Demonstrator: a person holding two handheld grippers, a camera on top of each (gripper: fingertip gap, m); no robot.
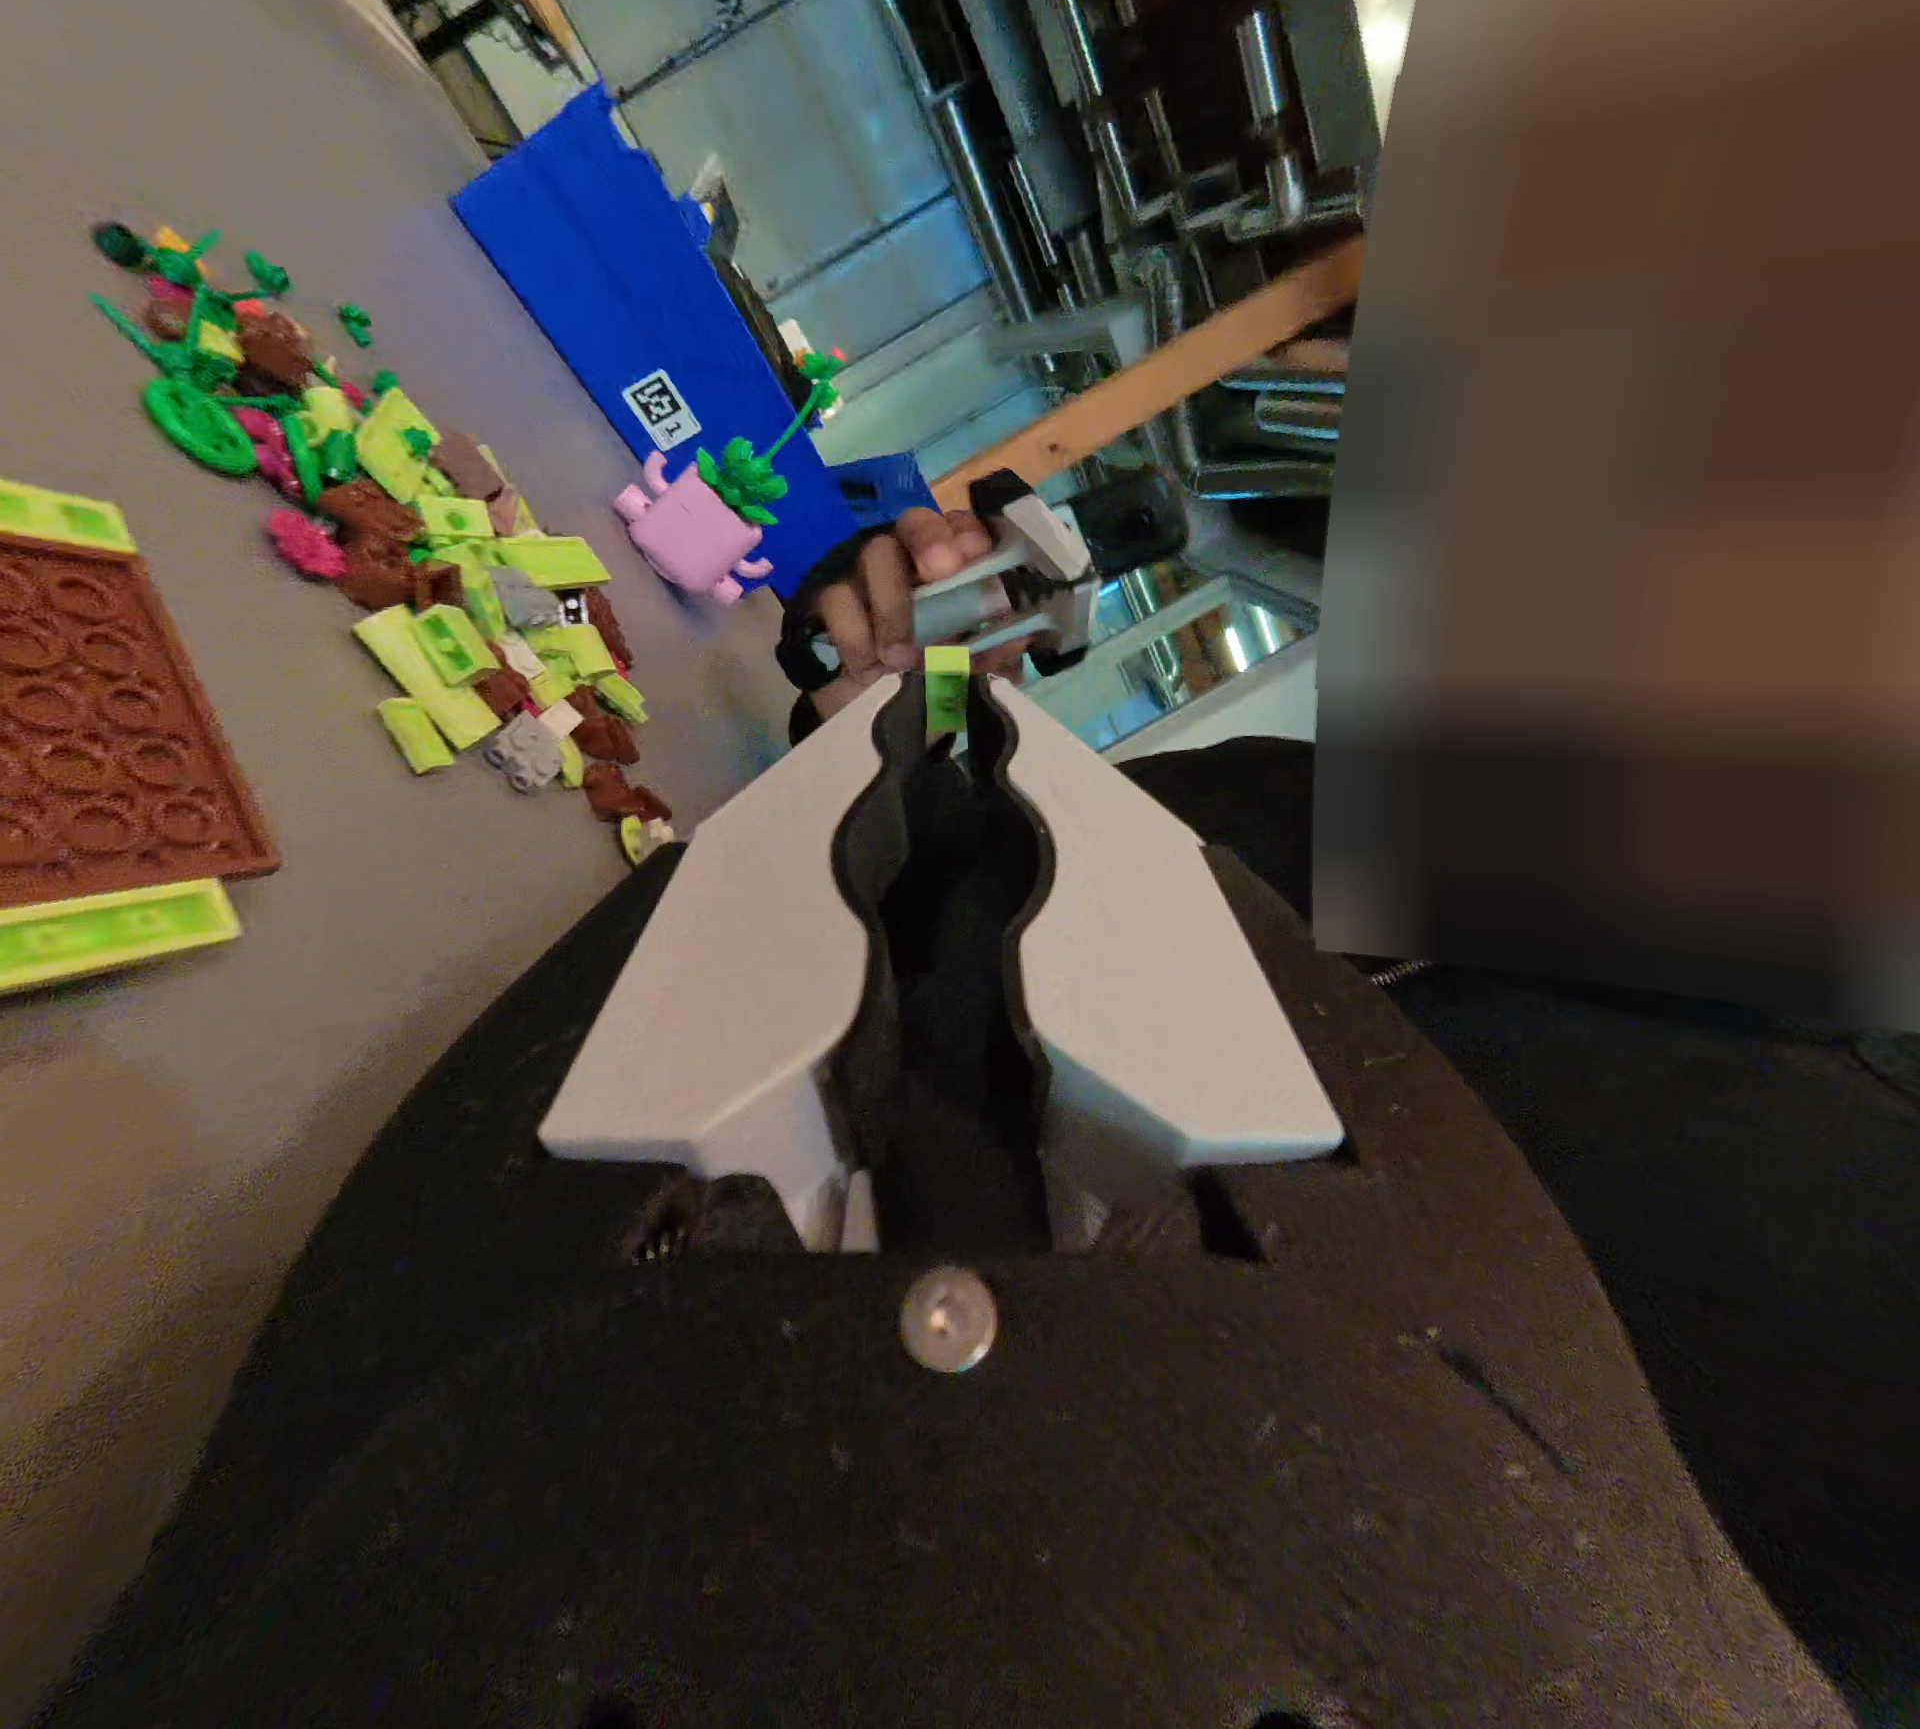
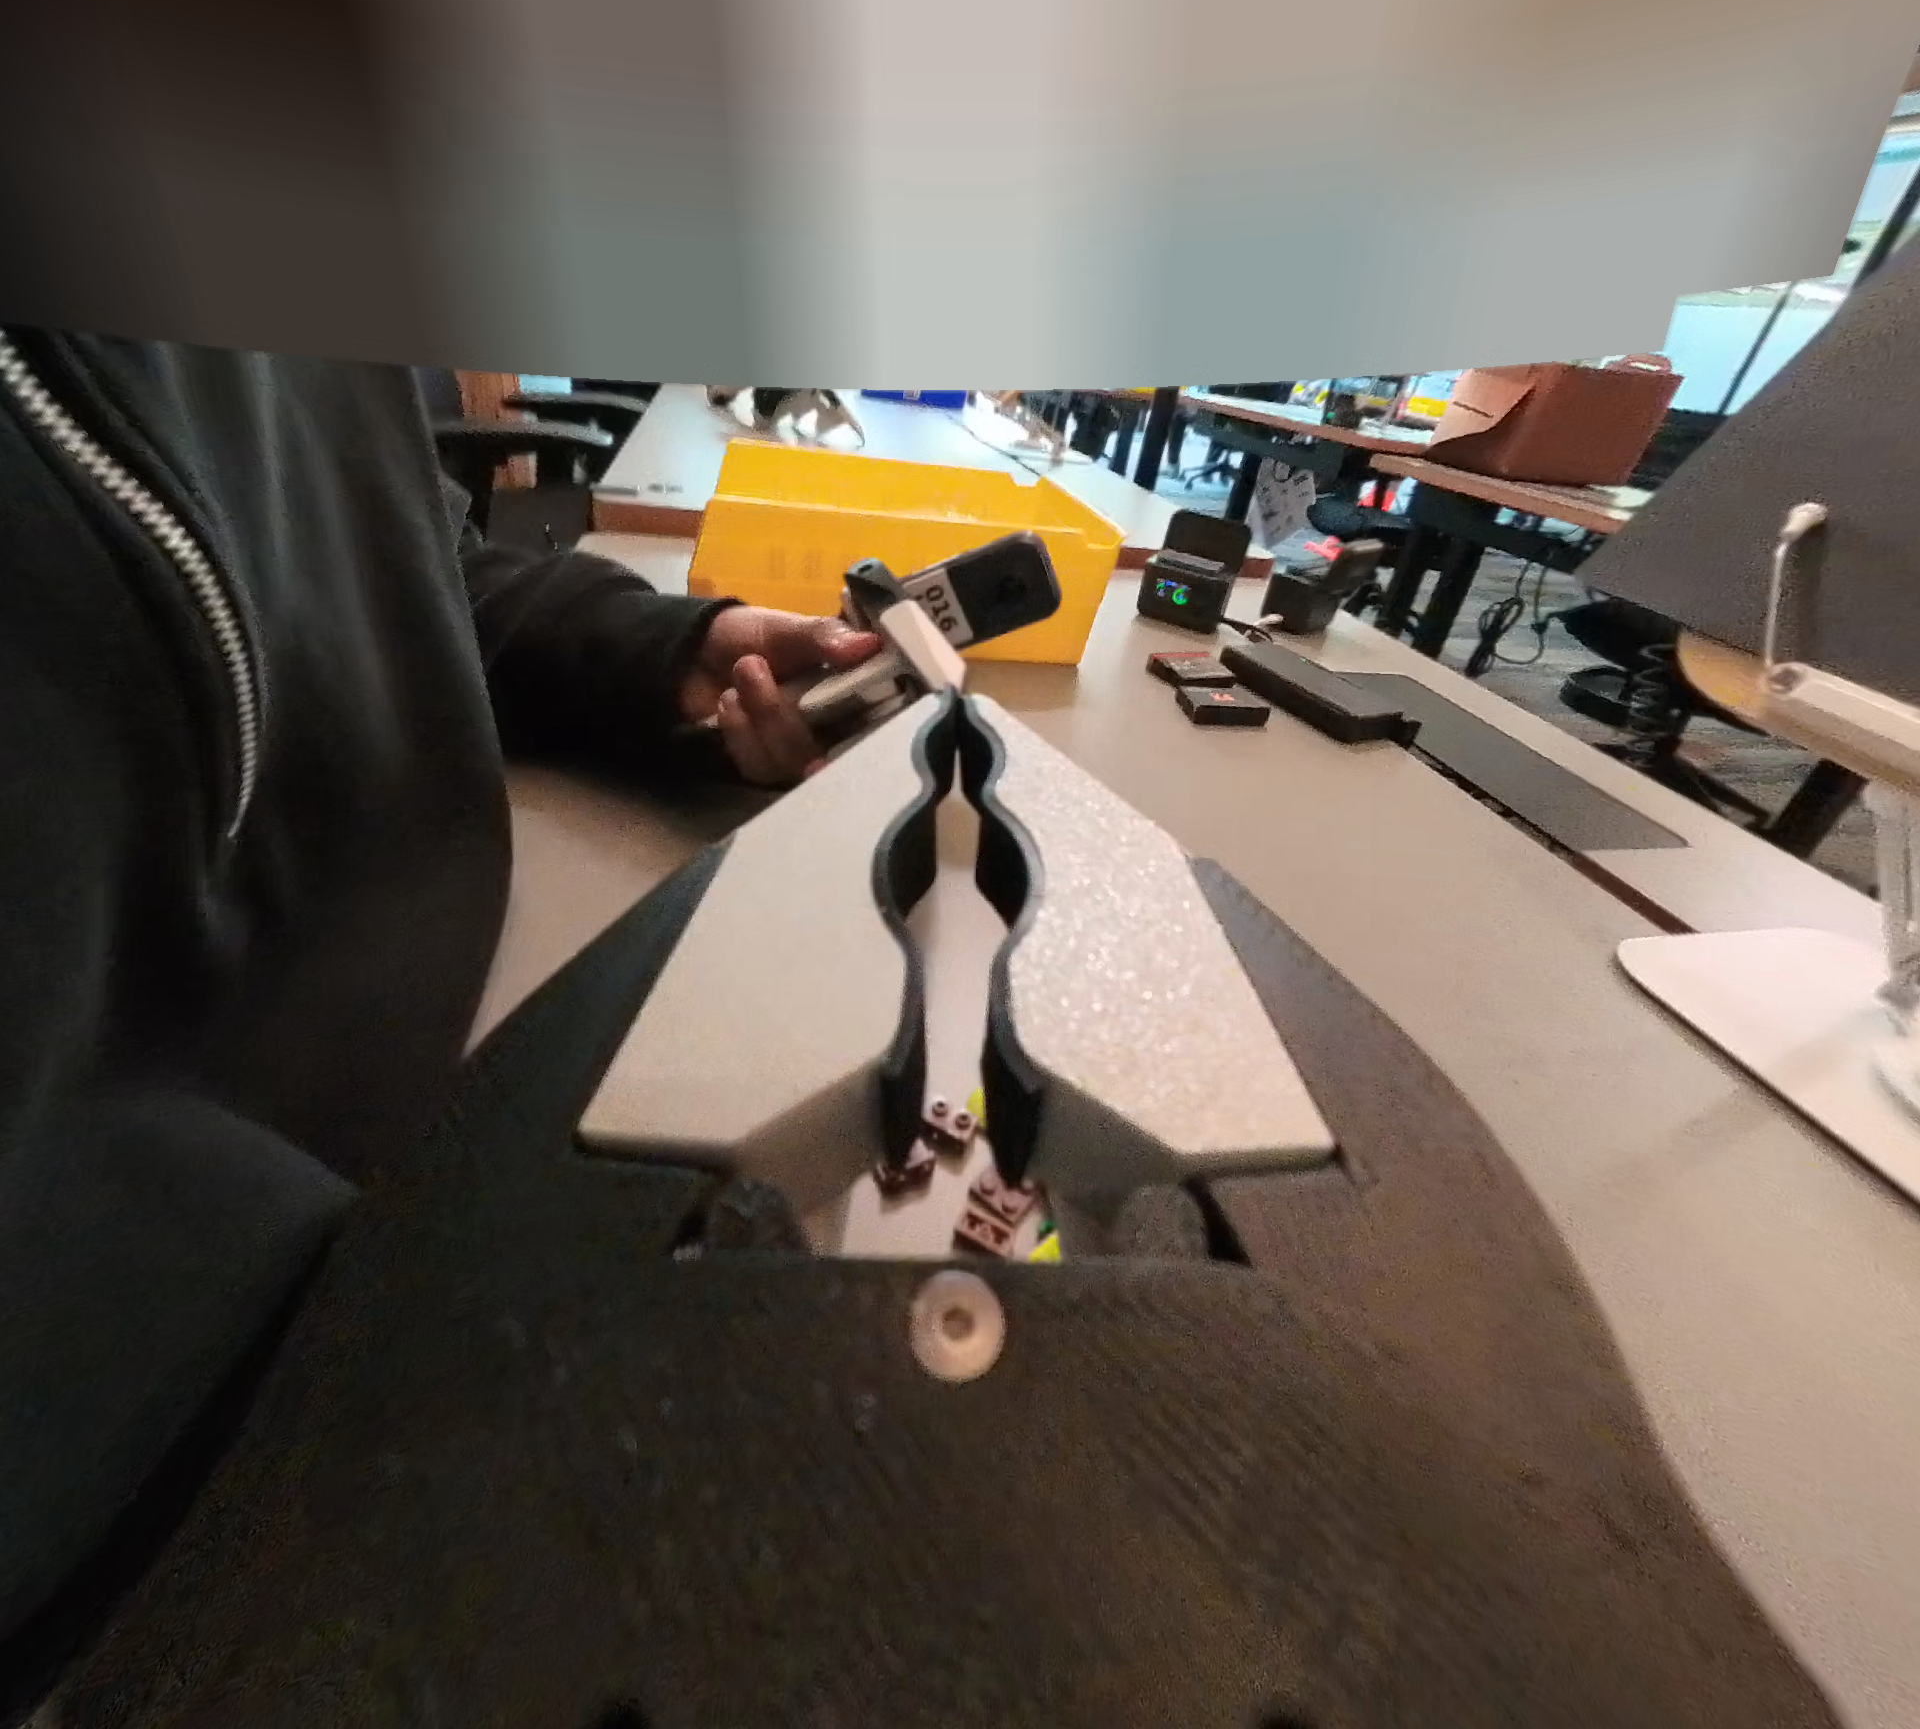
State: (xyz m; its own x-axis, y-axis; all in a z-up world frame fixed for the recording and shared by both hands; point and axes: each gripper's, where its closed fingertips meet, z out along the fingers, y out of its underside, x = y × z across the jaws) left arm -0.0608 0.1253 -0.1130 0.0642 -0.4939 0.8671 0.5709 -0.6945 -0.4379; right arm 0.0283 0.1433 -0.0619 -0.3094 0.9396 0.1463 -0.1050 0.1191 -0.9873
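My left gripper (image 1: pixel 948 694) is shut on a small lime green brick (image 1: pixel 947 677). It holds the brick upright at its fingertips, in the air beside the grey table (image 1: pixel 312 1004). My right gripper (image 2: pixel 956 708) is shut, its tips touching with nothing showing between them. A hand holds it just beyond the brick in the left wrist view (image 1: pixel 987 588). The left gripper (image 2: pixel 914 640) shows in the right wrist view, held by a hand right in front of the right tips; the brick is hidden there.
A pile of lime, brown, green and pink bricks (image 1: pixel 447 557), a brown baseplate (image 1: pixel 104 723), a pink pot with a green plant (image 1: pixel 696 526) and a blue bin (image 1: pixel 623 297) are on the table. A yellow bin (image 2: pixel 894 526) and black devices (image 2: pixel 1195 583) stand farther off. A person in black (image 2: pixel 208 744) is close. The gap from one gripper's tips to the other's is roughly 11 centimetres.
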